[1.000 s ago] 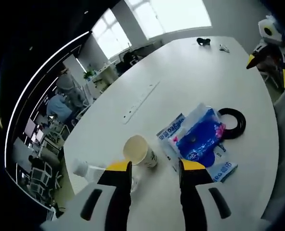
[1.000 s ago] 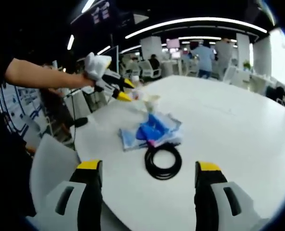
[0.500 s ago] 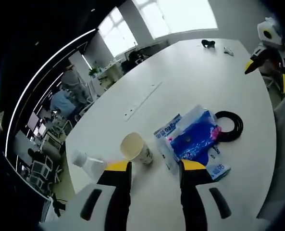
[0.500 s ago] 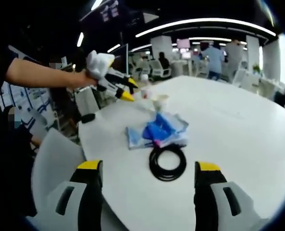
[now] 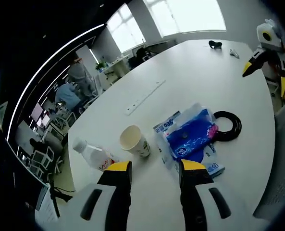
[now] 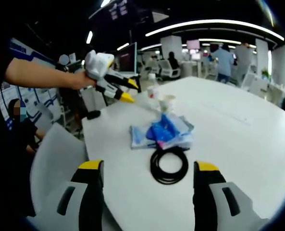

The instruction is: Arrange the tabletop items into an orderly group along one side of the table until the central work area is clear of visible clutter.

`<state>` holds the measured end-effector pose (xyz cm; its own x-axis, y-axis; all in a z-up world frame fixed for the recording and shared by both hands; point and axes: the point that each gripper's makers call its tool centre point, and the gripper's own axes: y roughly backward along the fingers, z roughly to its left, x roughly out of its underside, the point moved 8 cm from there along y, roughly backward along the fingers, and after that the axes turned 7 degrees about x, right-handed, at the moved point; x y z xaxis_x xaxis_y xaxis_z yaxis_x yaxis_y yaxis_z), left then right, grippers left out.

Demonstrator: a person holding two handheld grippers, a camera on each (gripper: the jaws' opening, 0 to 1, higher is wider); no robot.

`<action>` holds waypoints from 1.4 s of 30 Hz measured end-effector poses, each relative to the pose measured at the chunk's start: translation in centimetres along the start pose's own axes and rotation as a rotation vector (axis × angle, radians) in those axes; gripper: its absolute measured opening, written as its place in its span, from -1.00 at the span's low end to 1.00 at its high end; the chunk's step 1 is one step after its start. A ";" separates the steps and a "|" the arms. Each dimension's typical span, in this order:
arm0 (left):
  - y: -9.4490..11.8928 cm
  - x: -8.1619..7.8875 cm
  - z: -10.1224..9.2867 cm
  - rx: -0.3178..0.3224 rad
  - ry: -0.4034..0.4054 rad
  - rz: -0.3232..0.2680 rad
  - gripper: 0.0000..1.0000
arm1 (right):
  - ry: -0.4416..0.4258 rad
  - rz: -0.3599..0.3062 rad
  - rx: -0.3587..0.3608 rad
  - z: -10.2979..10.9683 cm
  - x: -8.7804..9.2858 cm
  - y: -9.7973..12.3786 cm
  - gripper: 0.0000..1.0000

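On the white table [image 5: 200,77] lie a paper cup [image 5: 133,141], a clear plastic bottle [image 5: 94,155] on its side, a blue and white packet [image 5: 189,139] and a black cable coil [image 5: 226,128]. My left gripper [image 5: 149,169] hovers open above the table edge, near the cup and bottle, holding nothing. My right gripper [image 6: 146,171] is open, low over the near edge, with the cable coil [image 6: 169,165] just ahead, then the packet [image 6: 162,135], cup [image 6: 167,102] and bottle [image 6: 153,89]. The left gripper [image 6: 117,86] shows at the upper left there, held by a person's hand.
A small black object [image 5: 215,44] and a small white item [image 5: 234,53] lie at the far end of the table. The right gripper [image 5: 269,45] enters at the upper right of the left gripper view. Grey chairs [image 6: 55,159] stand by the near edge. Desks and people fill the office behind.
The left gripper has pulled back and up from the cup, so the bottle now shows fully. The right gripper view has shifted slightly; the items have not moved.
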<state>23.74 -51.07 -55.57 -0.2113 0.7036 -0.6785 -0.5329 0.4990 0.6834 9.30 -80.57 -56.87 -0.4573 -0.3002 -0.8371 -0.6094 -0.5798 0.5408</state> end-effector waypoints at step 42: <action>-1.2 2.3 -3.8 0.022 0.131 0.004 -0.31 | 0.065 0.106 -0.007 -1.7 0.8 -3.0 0.04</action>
<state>20.74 -51.97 -58.99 -0.3198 0.6341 -0.7040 -0.5139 0.5082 0.6912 11.87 -80.41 -59.32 -0.4755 -0.4084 -0.7792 -0.5553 -0.5477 0.6259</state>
